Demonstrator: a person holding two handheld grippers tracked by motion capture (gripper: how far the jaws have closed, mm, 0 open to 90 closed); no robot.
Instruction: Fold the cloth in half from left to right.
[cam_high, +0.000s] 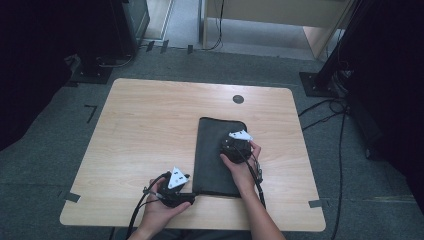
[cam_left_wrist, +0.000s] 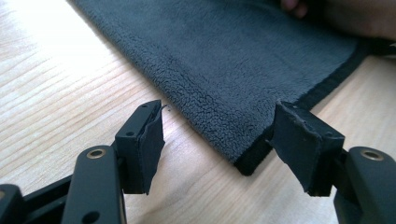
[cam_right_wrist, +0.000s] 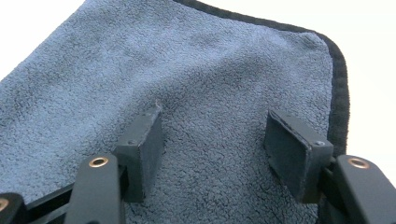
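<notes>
A dark grey fleece cloth (cam_high: 215, 150) with black edging lies folded into a long strip on the wooden table (cam_high: 150, 125). My left gripper (cam_high: 192, 196) sits at the strip's near left corner. In the left gripper view its jaws stand open on either side of that corner of the cloth (cam_left_wrist: 224, 74), and the pads do not press on it. My right gripper (cam_high: 236, 140) hovers over the far half of the strip. In the right gripper view its jaws are open just above the cloth (cam_right_wrist: 187, 84), with nothing between them.
A round dark grommet (cam_high: 238, 99) is set in the table near its far edge. Bare wood lies to the left of the cloth. Black stands and cables surround the table on the carpet.
</notes>
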